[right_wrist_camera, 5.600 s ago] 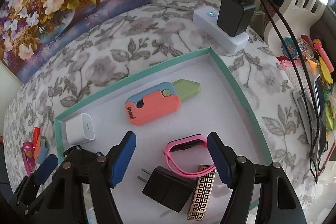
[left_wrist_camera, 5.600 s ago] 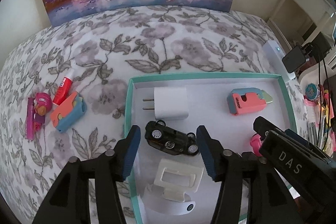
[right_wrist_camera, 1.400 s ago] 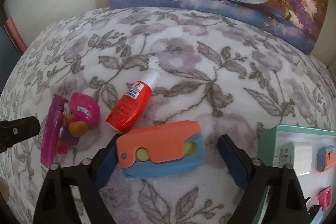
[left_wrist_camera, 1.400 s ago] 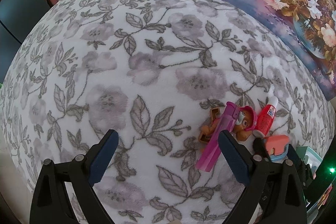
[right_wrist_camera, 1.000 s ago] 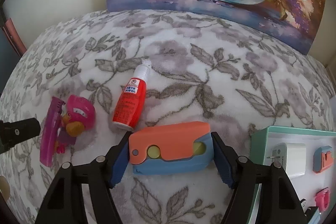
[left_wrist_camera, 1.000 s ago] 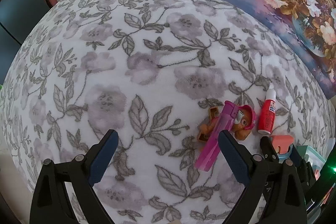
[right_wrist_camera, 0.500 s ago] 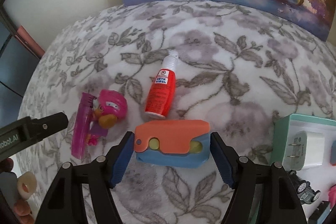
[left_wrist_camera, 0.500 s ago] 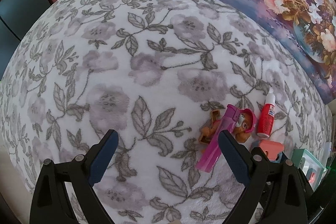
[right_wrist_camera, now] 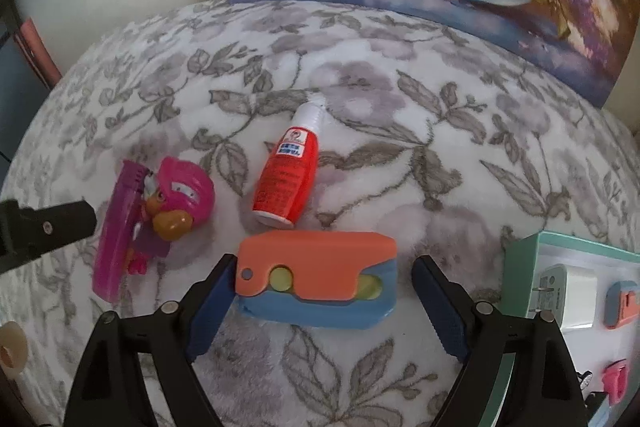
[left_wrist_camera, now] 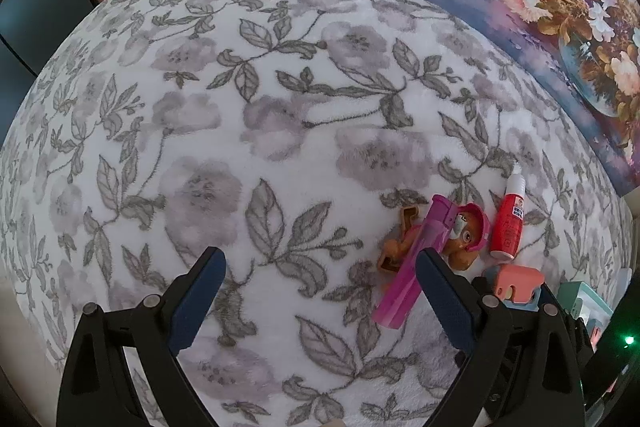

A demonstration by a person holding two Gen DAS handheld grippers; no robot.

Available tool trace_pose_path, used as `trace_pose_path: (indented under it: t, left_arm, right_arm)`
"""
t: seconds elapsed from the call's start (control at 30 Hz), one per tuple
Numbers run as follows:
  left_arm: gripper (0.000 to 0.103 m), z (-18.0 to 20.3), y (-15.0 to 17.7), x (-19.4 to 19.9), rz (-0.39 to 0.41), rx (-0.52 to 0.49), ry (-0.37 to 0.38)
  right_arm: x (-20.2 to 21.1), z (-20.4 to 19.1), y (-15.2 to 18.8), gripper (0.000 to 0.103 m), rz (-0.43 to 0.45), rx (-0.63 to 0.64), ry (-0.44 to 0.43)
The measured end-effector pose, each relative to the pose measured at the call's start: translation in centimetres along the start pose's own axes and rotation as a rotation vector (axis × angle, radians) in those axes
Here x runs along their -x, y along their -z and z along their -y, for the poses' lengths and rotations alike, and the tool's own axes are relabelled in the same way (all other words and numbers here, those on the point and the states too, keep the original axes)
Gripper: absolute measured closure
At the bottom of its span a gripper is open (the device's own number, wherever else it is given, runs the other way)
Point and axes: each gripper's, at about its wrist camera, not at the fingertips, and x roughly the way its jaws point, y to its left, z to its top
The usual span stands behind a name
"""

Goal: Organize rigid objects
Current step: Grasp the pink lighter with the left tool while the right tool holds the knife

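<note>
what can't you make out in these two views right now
- Teal box: cut off by the right edge of the right wrist view, so most of its contents are hidden; in the left wrist view the right gripper covers it.
- Orange and blue toy: in the left wrist view only one corner shows behind that gripper.
- Red bottle: label print too small to read.
- Pink figure: partly hidden behind the magenta bar.
</note>
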Motion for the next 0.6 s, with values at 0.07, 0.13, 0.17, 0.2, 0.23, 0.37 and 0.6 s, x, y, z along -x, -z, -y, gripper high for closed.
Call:
trace_pose_path:
  t: [0.07,0.13,0.17,0.2,0.23,0.37,0.6]
  left_arm:
    - [0.007,-0.1,0.0,0.0,0.001,0.004,0.001]
    - [0.007,-0.1,0.0,0.0,-0.001,0.003,0.003]
    - [0.007,-0.1,0.0,0.0,-0.002,0.004,0.003]
    - [0.007,-0.1,0.0,0.0,-0.002,0.004,0.004]
    - [0.007,-0.1,0.0,0.0,-0.003,0.003,0.007]
    - [0.007,0.3,0.0,0.0,0.001,-0.011,0.02]
    - [0.02,2.3,0.4,0.3,0.012,-0.085,0.069]
  right_arm:
    - [0.2,-0.1,0.0,0.023,0.009,0.009,0.008]
    - [0.5,0.3,0.0,0.029,0.016,0.003,0.0]
    - [0.6,0.5,-0.1,0.029,0.016,-0.006,-0.001]
    - [0.6,0.6,-0.1,0.029,0.014,-0.01,-0.002]
    - [0.6,0.6,-0.1,0.029,0.014,-0.013,-0.004]
    - [0.8,1.1,-0.1,0.029,0.011,-0.035,0.004]
    - [1.2,2.1,-0.3,0.029,0.0,-0.081,-0.004]
